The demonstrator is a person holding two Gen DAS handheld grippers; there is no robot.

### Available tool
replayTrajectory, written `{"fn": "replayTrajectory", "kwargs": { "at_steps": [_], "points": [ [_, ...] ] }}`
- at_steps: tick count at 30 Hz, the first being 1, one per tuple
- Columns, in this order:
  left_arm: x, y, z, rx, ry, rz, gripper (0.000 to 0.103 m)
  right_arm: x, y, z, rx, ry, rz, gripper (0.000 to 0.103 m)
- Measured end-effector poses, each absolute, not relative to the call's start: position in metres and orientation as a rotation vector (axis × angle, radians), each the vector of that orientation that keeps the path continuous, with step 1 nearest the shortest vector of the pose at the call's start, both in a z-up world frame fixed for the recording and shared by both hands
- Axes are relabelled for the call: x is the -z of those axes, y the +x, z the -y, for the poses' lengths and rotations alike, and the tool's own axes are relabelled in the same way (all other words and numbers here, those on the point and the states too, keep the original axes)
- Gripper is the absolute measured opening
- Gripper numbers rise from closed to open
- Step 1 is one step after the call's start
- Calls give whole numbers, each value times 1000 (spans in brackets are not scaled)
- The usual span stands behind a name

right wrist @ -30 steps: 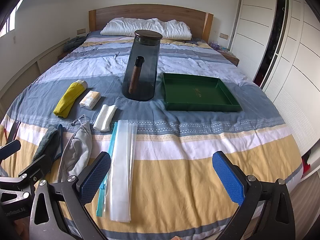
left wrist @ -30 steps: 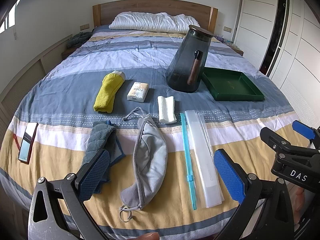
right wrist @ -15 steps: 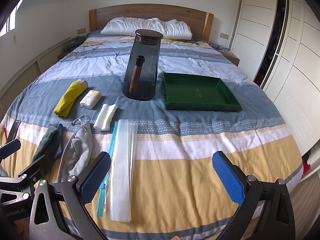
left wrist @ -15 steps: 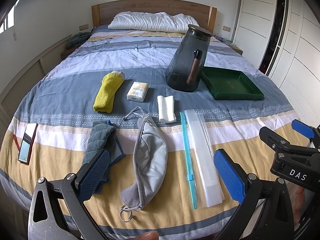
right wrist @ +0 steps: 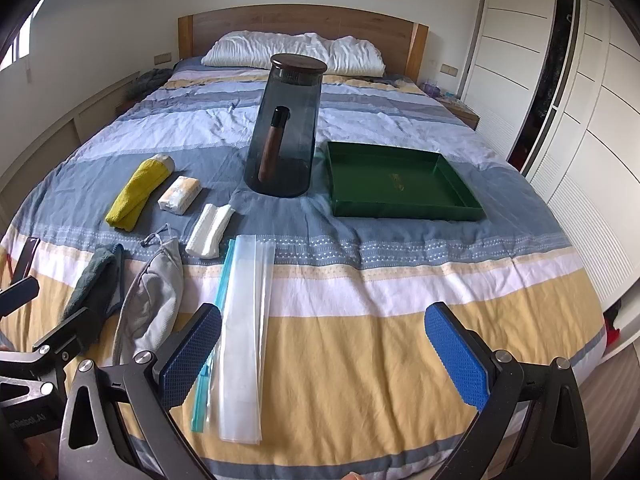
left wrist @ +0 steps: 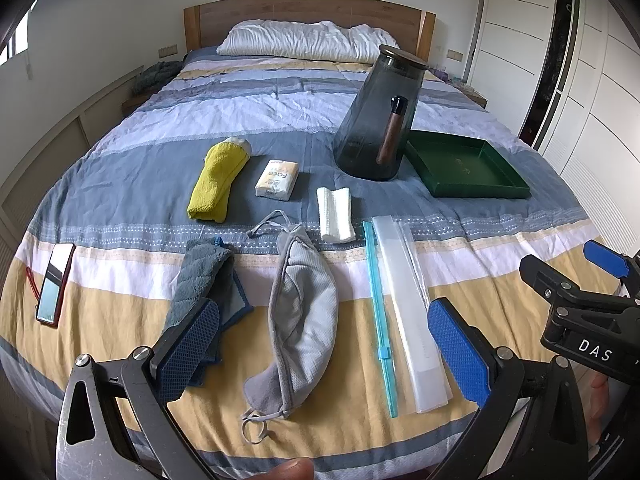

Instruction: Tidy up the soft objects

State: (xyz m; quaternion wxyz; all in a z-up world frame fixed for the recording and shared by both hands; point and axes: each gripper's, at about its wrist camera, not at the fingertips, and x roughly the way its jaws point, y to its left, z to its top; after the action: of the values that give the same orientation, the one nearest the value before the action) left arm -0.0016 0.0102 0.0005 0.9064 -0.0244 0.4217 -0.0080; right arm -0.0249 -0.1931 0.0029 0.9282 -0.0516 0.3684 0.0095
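Observation:
Soft things lie in a loose row on the striped bed: a yellow rolled cloth (left wrist: pixel 216 178), a tissue pack (left wrist: pixel 277 179), a white folded cloth (left wrist: pixel 335 214), a blue-grey towel (left wrist: pixel 202 286) and a grey face mask (left wrist: pixel 304 316). Beside the mask lies a folded clear zip bag (left wrist: pixel 408 312) with a teal slider strip. My left gripper (left wrist: pixel 324 344) hangs open above the mask near the bed's foot. My right gripper (right wrist: pixel 324 348) hangs open over bare bedding, just right of the zip bag (right wrist: pixel 246 328). Both hold nothing.
A tall smoky glass pitcher (right wrist: pixel 286 128) with a wooden handle stands mid-bed, with an empty green tray (right wrist: pixel 400 180) to its right. A phone (left wrist: pixel 54 282) lies at the bed's left edge. Pillows (right wrist: pixel 292 50) rest against the headboard; white wardrobes (right wrist: pixel 560 80) line the right wall.

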Motion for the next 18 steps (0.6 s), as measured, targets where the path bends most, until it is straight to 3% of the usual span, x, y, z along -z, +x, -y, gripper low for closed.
{"fn": "replayTrajectory", "kwargs": {
  "at_steps": [10, 18],
  "points": [
    [6, 6, -32, -6, -57, -896, 102, 14, -12, 178, -43, -142, -790, 103],
    [0, 24, -95, -129, -72, -885, 102, 53, 13, 153, -70, -197, -867, 103]
  ]
}}
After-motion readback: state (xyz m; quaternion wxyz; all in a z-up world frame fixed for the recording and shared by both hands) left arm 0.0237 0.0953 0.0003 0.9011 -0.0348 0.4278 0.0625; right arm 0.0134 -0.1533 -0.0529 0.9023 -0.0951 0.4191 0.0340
